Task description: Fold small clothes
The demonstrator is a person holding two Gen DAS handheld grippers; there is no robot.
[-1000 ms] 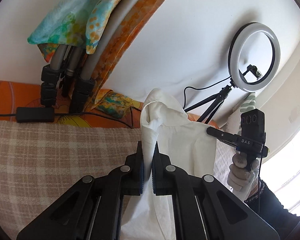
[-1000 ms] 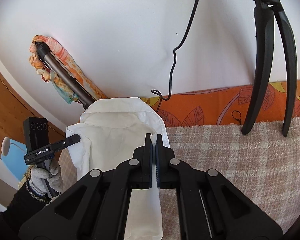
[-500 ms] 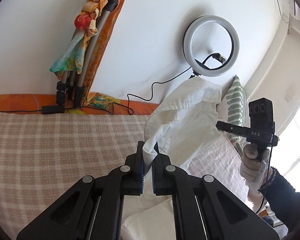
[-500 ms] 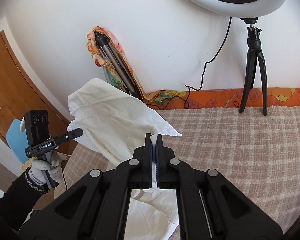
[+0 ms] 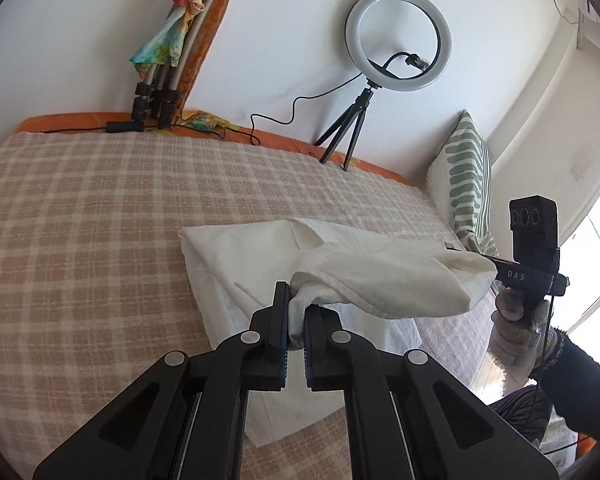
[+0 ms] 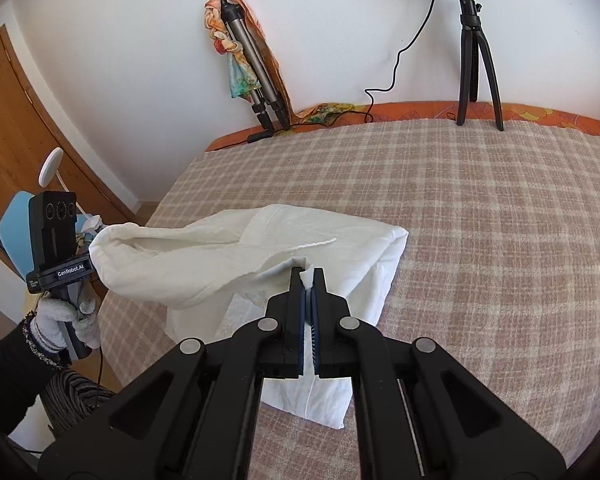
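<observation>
A white garment [image 5: 340, 280] hangs stretched between two hand-held grippers above a bed covered with a beige checked blanket [image 5: 80, 220], its lower part lying folded on the blanket. At left, the left gripper [image 5: 296, 316] has its fingers clenched on a bunched edge of the cloth, the fabric pinched between the pads. At right, the right gripper [image 6: 308, 292] grips another edge the same way, a small tuft of white cloth poking up from between its closed fingers. Seen from the left wrist view, the right gripper's far end appears buried in the garment's folds, so the exact spot it holds is hard to make out there. A gloved hand [image 6: 66, 320] with a dark sleeve carries the left gripper; another gloved hand [image 5: 516, 332] carries the right one. Along the white wall at the head of the bed stand a folded tripod [image 5: 168, 64] draped with a colourful scarf [image 5: 160, 44] and a ring light [image 5: 398, 38] on a small black tripod stand. A green-and-white striped pillow [image 5: 466, 184] leans at the bed's right edge.
</observation>
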